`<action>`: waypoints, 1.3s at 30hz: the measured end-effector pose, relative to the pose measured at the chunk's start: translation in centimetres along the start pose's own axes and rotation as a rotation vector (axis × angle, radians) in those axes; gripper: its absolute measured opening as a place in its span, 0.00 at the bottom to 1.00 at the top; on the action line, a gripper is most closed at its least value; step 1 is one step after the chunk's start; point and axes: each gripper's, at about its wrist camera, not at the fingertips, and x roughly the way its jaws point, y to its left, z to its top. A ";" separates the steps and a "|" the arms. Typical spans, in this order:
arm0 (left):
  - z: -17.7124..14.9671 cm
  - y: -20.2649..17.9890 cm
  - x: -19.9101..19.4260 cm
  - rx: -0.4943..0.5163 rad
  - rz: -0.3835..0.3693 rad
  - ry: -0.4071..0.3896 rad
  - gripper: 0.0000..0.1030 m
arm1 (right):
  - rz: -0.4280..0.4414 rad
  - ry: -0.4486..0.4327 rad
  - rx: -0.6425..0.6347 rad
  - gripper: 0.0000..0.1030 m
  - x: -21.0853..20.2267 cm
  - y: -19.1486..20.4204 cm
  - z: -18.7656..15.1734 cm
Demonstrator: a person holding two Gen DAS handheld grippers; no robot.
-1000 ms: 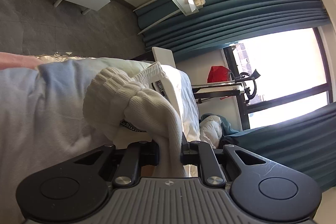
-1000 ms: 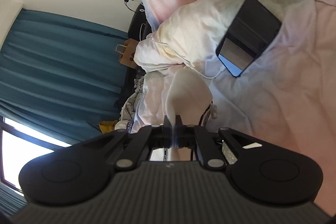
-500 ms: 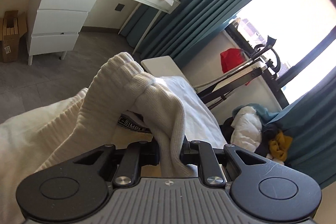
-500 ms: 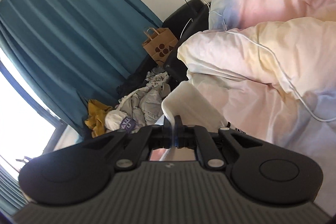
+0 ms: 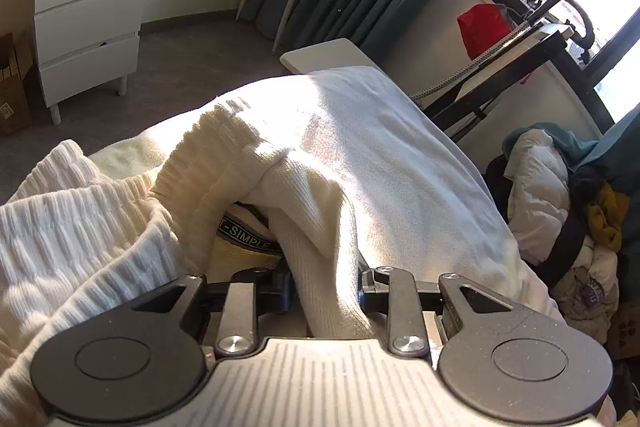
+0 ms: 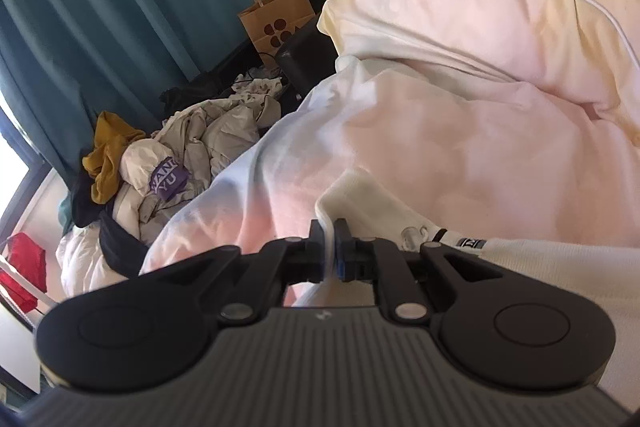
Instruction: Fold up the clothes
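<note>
A cream-white ribbed knit garment point(image 5: 360, 147) fills the left wrist view, spread over the bed, with a "SIMPLE" neck label point(image 5: 248, 239) showing under a fold. A thick fold of it runs between the fingers of my left gripper point(image 5: 326, 283), whose jaws are opening while the cloth still touches both sides. In the right wrist view, my right gripper point(image 6: 329, 247) pinches a thin edge of the same white garment point(image 6: 360, 199) just above the pastel duvet point(image 6: 460, 127). Its jaws are beginning to open.
White drawers point(image 5: 88, 27) and grey floor lie beyond the bed on the left. A pile of clothes point(image 6: 192, 147) sits by teal curtains point(image 6: 100, 7). A paper bag point(image 6: 276, 15) stands behind it, and a white cable point(image 6: 600, 7) crosses the duvet.
Both grippers swung across the bed with the garment and sank a little. The left jaws have widened around the fold. The dark phone has left the right wrist view.
</note>
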 end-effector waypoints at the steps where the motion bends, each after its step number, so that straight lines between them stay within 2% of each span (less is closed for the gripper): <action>1: -0.1 0.4 -0.8 -0.003 -0.029 0.008 0.38 | 0.002 0.004 -0.006 0.13 -0.5 0.1 0.3; 4: -0.7 1.7 -3.9 -0.006 -0.112 0.012 0.52 | 0.030 0.016 -0.002 0.29 -2.7 -0.2 1.7; 6: -1.3 2.2 -6.3 0.006 -0.153 0.011 0.59 | 0.048 0.024 0.004 0.46 -4.6 -0.8 2.7; 8: -2.7 3.2 -9.3 0.006 -0.175 0.020 0.66 | 0.046 0.037 0.001 0.54 -6.8 -1.7 3.7; 9: -3.4 3.8 -10.6 -0.004 -0.180 0.026 0.73 | 0.042 0.048 -0.002 0.54 -7.9 -2.2 4.1; 13: -6.2 6.7 -14.8 -0.077 -0.223 0.075 0.75 | 0.061 0.107 0.036 0.55 -11.7 -5.5 5.1; 15: -7.5 8.7 -15.9 -0.139 -0.233 0.111 0.80 | 0.063 0.129 0.067 0.55 -13.4 -7.5 5.2; 17: -8.7 10.7 -15.7 -0.220 -0.257 0.145 0.81 | 0.055 0.157 0.087 0.55 -14.6 -9.7 4.8; 19: -9.7 12.8 -14.0 -0.321 -0.272 0.190 0.82 | 0.060 0.198 0.127 0.55 -14.6 -11.7 3.7; 21: -10.7 14.2 -12.1 -0.376 -0.281 0.220 0.82 | 0.066 0.239 0.167 0.55 -14.6 -13.8 2.5; 25: -11.2 15.2 -8.8 -0.426 -0.296 0.210 0.81 | 0.117 0.322 0.231 0.55 -12.9 -16.5 0.0; 28: -10.0 14.8 -6.7 -0.414 -0.318 0.190 0.82 | 0.180 0.347 0.220 0.55 -10.4 -16.0 -1.5; 29: -9.3 14.5 -6.1 -0.395 -0.321 0.182 0.82 | 0.180 0.323 0.197 0.54 -10.0 -15.5 -1.7; 31: -8.0 13.8 -5.5 -0.350 -0.305 0.129 0.80 | 0.179 0.274 0.149 0.54 -9.2 -14.4 -1.9; 32: -7.5 13.5 -5.3 -0.327 -0.283 0.101 0.72 | 0.178 0.250 0.125 0.53 -8.8 -13.9 -2.1; 33: -7.0 13.2 -5.2 -0.305 -0.261 0.073 0.60 | 0.178 0.226 0.101 0.43 -8.4 -13.4 -2.2; 34: -6.6 12.9 -5.2 -0.292 -0.234 0.066 0.55 | 0.177 0.202 0.076 0.36 -8.1 -12.9 -2.3; 35: -6.2 12.6 -5.2 -0.289 -0.220 0.064 0.43 | 0.177 0.185 0.046 0.24 -8.1 -12.3 -2.3; 36: -5.9 12.5 -5.5 -0.288 -0.218 0.058 0.29 | 0.167 0.172 0.024 0.20 -8.2 -11.8 -2.2; 39: -4.7 12.5 -7.6 -0.267 -0.229 0.028 0.15 | 0.174 0.150 -0.003 0.16 -9.0 -10.8 -1.3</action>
